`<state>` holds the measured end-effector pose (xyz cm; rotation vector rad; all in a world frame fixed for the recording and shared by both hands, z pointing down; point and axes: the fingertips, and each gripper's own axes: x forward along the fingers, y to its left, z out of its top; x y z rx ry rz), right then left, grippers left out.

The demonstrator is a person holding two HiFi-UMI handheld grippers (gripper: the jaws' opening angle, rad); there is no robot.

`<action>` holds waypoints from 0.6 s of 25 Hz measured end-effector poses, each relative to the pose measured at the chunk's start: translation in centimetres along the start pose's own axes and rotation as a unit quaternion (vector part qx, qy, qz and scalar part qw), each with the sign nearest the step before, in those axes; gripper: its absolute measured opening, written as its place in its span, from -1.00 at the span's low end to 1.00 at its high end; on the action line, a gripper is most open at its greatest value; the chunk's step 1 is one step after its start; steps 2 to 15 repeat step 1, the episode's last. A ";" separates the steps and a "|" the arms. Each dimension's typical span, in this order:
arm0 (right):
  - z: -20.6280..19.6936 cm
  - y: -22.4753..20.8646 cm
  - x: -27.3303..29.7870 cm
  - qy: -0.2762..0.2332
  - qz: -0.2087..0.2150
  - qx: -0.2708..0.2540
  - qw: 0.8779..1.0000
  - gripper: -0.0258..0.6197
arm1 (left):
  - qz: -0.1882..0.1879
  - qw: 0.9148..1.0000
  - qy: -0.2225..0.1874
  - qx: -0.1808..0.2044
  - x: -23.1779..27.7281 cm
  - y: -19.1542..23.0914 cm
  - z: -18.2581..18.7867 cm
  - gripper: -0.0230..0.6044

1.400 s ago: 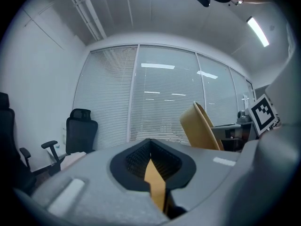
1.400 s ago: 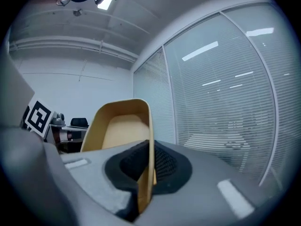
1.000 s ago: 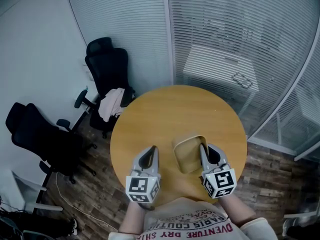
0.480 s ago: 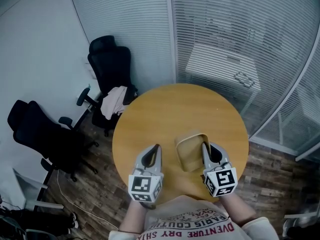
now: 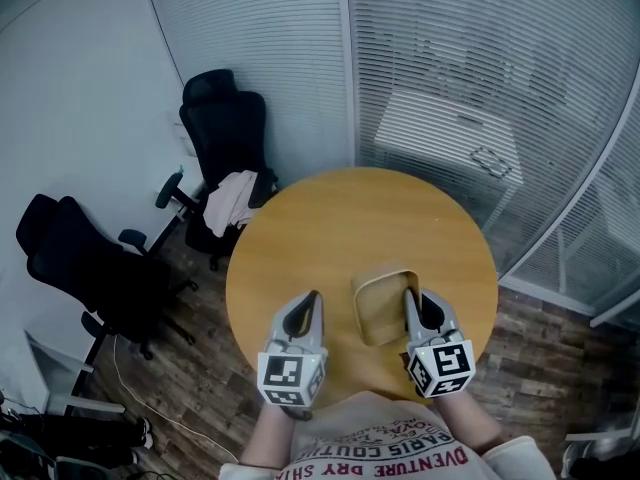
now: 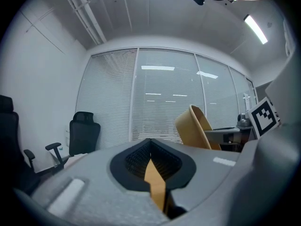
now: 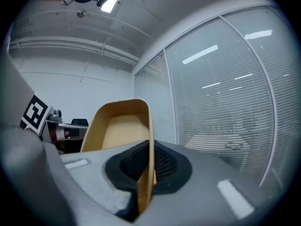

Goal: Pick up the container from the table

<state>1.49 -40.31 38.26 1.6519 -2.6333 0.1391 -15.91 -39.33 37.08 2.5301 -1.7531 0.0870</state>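
A tan, rounded-rectangular container (image 5: 383, 308) hangs tilted over the near right part of the round wooden table (image 5: 340, 223). My right gripper (image 5: 408, 296) is shut on its right wall; in the right gripper view the thin rim (image 7: 149, 140) runs straight between the dark pads. Whether the container's underside still touches the table is hidden. My left gripper (image 5: 310, 298) is level beside the container's left side, apart from it, jaws together and holding nothing. From the left gripper view the container (image 6: 196, 126) leans up at the right, beyond the left gripper (image 6: 153, 166).
Two black office chairs (image 5: 225, 128) (image 5: 80, 268) stand left of the table, one with a pale garment (image 5: 232, 200) on it. A glass wall with blinds (image 5: 450, 58) curves behind, with a white table (image 5: 450, 133) beyond it. Wood floor surrounds the table.
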 end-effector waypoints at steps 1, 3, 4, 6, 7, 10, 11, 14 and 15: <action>-0.1 0.0 0.0 0.000 0.000 0.000 1.000 -0.91 | 0.002 1.000 0.000 0.000 0.0 0.1 0.0 -0.91; -0.1 0.0 0.0 0.000 0.000 0.000 1.000 -0.91 | 0.002 1.000 0.000 0.000 0.0 0.1 0.0 -0.91; -0.1 0.0 0.0 0.000 0.000 0.000 1.000 -0.91 | 0.002 1.000 0.000 0.000 0.0 0.1 0.0 -0.91; -0.1 0.0 0.0 0.000 0.000 0.000 1.000 -0.91 | 0.002 1.000 0.000 0.000 0.0 0.1 0.0 -0.91; -0.1 0.0 0.0 0.000 0.000 0.000 1.000 -0.91 | 0.002 1.000 0.000 0.000 0.0 0.1 0.0 -0.91; -0.1 0.0 0.0 0.000 0.000 0.000 1.000 -0.91 | 0.002 1.000 0.000 0.000 0.0 0.1 0.0 -0.91; -0.1 0.0 0.0 0.000 0.000 0.000 1.000 -0.91 | 0.002 1.000 0.000 0.000 0.0 0.1 0.0 -0.91; -0.1 0.0 0.0 0.000 0.000 0.000 1.000 -0.91 | 0.002 1.000 0.000 0.000 0.0 0.1 0.0 -0.91; -0.1 0.0 0.0 0.000 0.000 0.000 1.000 -0.91 | 0.002 1.000 0.000 0.000 0.0 0.1 0.0 -0.91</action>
